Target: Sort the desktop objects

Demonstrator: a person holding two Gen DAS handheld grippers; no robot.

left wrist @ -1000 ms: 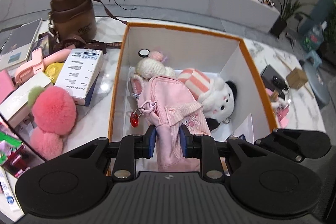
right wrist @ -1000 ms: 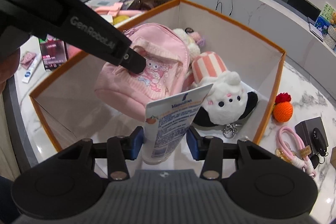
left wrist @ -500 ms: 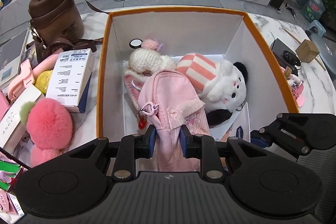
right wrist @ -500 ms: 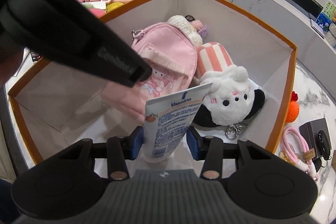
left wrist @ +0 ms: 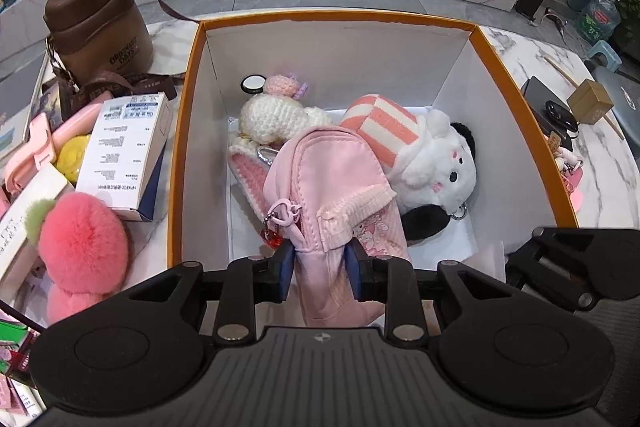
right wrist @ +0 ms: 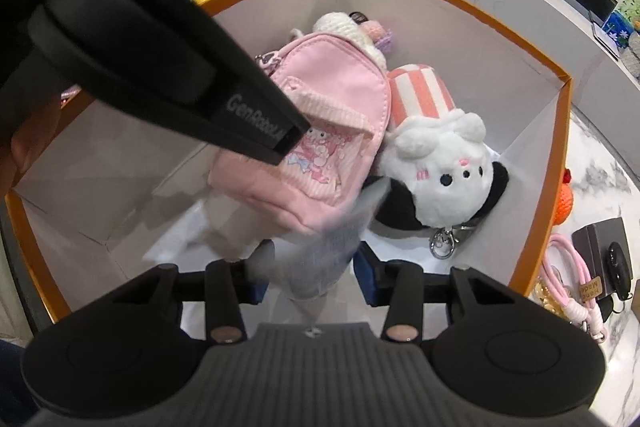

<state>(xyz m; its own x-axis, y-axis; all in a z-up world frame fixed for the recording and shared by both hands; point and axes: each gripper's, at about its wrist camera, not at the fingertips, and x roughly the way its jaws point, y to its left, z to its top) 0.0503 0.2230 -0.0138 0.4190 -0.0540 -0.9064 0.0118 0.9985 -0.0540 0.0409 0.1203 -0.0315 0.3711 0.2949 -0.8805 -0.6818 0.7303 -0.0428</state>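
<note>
- The tube (right wrist: 320,251), sharp and upright between the right gripper (right wrist: 310,269) jaws half a second ago, is now a grey-white blur there, and the gap between the pads looks wider; my reading is that it has just been let go and is dropping into the box (right wrist: 558,163), though the blur keeps that from being certain.
- If so, the tube is as good as sorted and the right side is free for the next desk item.
- The blurred tube sits between and just ahead of the right jaws, slightly below the pouch's lower edge; I cannot tell whether either pad touches it.
- The pouch (left wrist: 332,195) remains clamped by its lower end in the narrow jaws of the left gripper (left wrist: 320,261), its zipped top running forward from them over the box floor; it has sunk a little deeper into the box than a second ago.
- Ahead of the left jaws and to their right lies the plush (left wrist: 432,163), touching the pouch; straight ahead beyond the pouch is the crochet toy (left wrist: 272,119).
- Outside the box, left of the left jaws, sit a pompom (left wrist: 84,231) and a carton (left wrist: 124,151) on the desk (left wrist: 164,39).
</note>
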